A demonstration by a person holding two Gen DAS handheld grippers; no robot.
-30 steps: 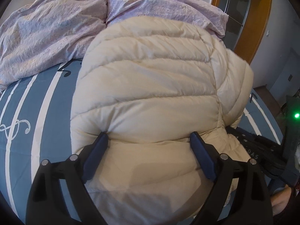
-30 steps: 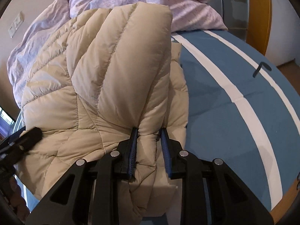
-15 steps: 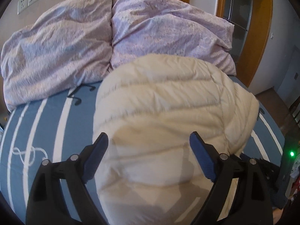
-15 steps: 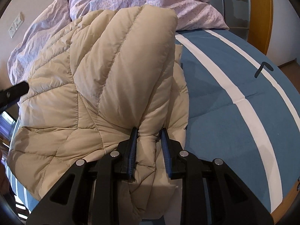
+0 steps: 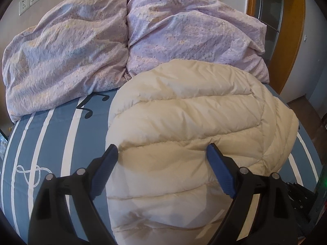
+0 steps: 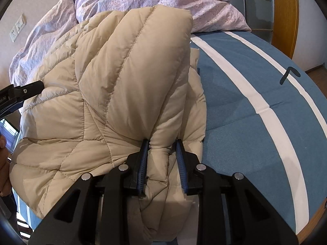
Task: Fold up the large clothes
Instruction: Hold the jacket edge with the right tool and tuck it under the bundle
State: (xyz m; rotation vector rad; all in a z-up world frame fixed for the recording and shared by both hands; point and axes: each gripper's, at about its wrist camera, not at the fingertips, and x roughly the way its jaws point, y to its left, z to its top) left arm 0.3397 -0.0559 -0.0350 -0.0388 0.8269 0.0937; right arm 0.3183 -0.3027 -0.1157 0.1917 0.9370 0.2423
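Note:
A cream quilted puffer jacket (image 5: 184, 126) lies bunched and folded on the blue striped bed (image 5: 61, 134). My left gripper (image 5: 162, 152) hovers over the jacket's near end with its jaws wide open; nothing is pinched between its blue pads (image 5: 219, 171). In the right wrist view, the right gripper (image 6: 161, 144) is shut on a thick fold at the near edge of the jacket (image 6: 122, 77), and the fabric bulges up between the pads (image 6: 143, 159). The left gripper (image 6: 20, 92) shows at the left edge of that view, beside the jacket.
Two lilac crumpled pillows (image 5: 102, 47) lie at the head of the bed, just behind the jacket. A wooden door frame (image 5: 290, 40) stands to the right. A broad stretch of blue sheet with white stripes (image 6: 265, 102) lies right of the jacket. A hand (image 6: 3, 163) shows at the left edge.
The left gripper has drawn back and risen from the jacket, so the pillows and more of the bed come into view. The right gripper keeps its hold in the same spot.

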